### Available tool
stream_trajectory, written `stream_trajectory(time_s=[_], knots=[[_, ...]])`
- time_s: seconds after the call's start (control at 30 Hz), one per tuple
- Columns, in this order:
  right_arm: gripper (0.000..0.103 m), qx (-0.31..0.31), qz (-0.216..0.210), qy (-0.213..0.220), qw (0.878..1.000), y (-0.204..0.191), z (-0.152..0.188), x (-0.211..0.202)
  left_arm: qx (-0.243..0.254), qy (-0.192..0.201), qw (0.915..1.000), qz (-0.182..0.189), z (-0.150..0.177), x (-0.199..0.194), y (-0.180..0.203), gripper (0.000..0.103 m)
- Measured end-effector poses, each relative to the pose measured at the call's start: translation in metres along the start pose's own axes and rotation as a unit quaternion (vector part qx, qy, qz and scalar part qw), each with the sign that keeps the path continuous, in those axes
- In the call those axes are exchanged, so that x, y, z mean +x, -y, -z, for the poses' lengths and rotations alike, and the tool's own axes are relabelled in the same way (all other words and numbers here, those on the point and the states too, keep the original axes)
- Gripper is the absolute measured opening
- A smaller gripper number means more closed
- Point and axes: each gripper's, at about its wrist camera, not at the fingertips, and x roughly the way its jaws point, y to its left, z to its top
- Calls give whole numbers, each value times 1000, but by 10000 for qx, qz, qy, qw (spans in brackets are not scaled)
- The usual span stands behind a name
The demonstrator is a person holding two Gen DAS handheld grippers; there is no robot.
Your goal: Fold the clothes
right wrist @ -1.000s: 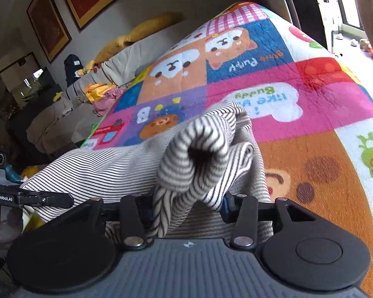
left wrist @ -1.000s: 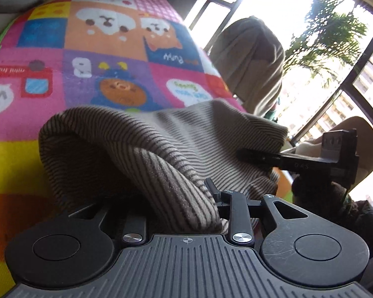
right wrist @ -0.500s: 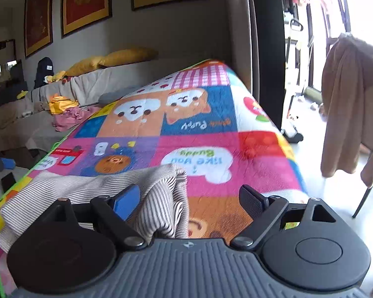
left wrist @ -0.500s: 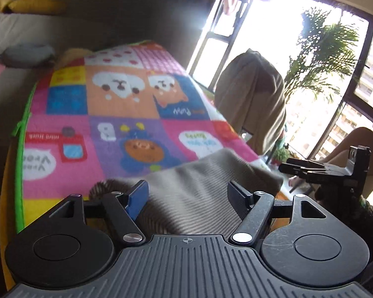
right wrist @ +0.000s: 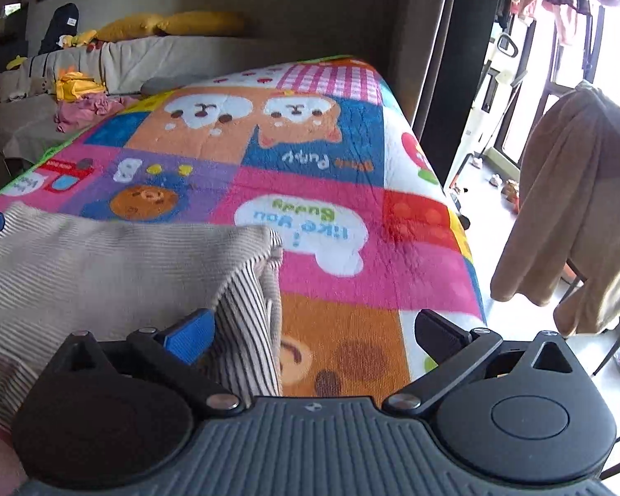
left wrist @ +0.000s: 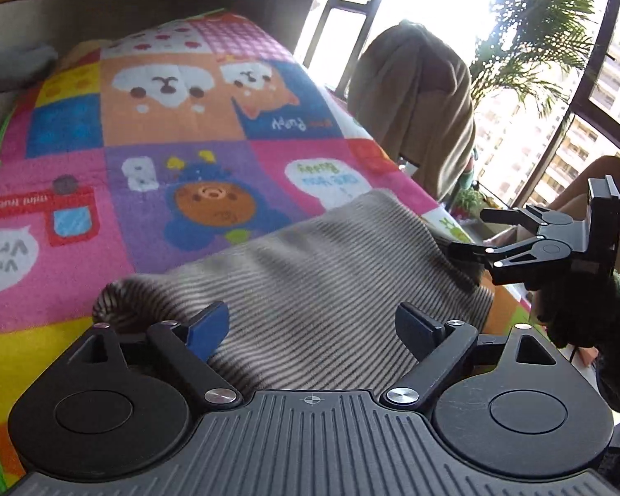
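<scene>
Now, my jaws: left gripper (left wrist: 312,326) and right gripper (right wrist: 314,332) gape wide, holding nothing.
Garment: folded grey striped knit garment (left wrist: 330,289) lies on colourful cartoon blanket (left wrist: 144,165).

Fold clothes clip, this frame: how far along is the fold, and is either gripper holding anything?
Done: the striped garment lies doubled over on the cartoon blanket, its folded edge visible in the right wrist view. In hand: nothing; the left gripper and right gripper are both open, holding no cloth. Left: probably another fold or smoothing; the garment's full extent is cut off.

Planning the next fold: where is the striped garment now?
The striped garment lies on the cartoon blanket near its front edge, between both open tongs.
</scene>
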Motion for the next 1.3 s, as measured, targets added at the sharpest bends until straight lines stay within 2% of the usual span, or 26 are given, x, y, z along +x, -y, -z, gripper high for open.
stream_trajectory(time_s=[0.07, 0.13, 0.2, 0.27, 0.4, 0.47, 0.53, 0.63, 0.73, 0.77, 0.87, 0.97, 1.07, 1.2, 1.3], knots=[[103, 67, 1, 128, 9999, -3, -16, 5, 21, 154, 9996, -241, -5, 1, -4, 94], [103, 166, 8, 136, 9998, -7, -30, 18, -160, -8, 9990, -409, -3, 11, -14, 94], [103, 113, 190, -256, 9994, -14, -32, 48, -291, -250, 9980, -506, 3, 22, -24, 94], [103, -300, 318, -558, 9975, -24, -21, 75, -211, -354, 9976, -558, 7, 24, -26, 94], [103, -471, 293, -360, 9978, -24, -18, 60, -218, -335, 9966, -721, 4, 2, -28, 96], [103, -553, 74, -228, 9982, -20, -15, 37, -387, -366, 9947, -879, 6, -8, -36, 96], [103, -696, -258, -134, 9972, -16, -9, 12, -748, -451, 9923, -882, 13, -15, -49, 96], [103, -1044, -1014, -288, 9889, -16, 6, -22, -1373, -566, 9881, -394, 28, -21, -61, 96], [103, -1592, -1554, -492, 9737, -29, 26, -41, -1385, -541, 9888, -127, 32, -18, -52, 97], [103, -1752, -1559, -575, 9704, -34, 30, -40, -1353, -556, 9892, -21, 32, -15, -47, 97], [103, -2178, -1378, -845, 9625, -49, 42, -32, -1049, -621, 9925, -15, 32, -5, -28, 98], [103, -2311, -1410, -930, 9582, -42, 35, -17, -899, -697, 9935, 62, 33, -1, -15, 98], [103, -2389, -722, -919, 9640, -29, 22, 9, -888, -752, 9929, 258, 37, 0, -5, 98], [103, -2009, 59, -894, 9755, -13, 4, 48, -849, -787, 9921, 490, 42, 6, 10, 98], [103, -1728, 469, -773, 9808, -8, 2, 62, -805, -892, 9898, 770, 42, 12, 25, 98]])
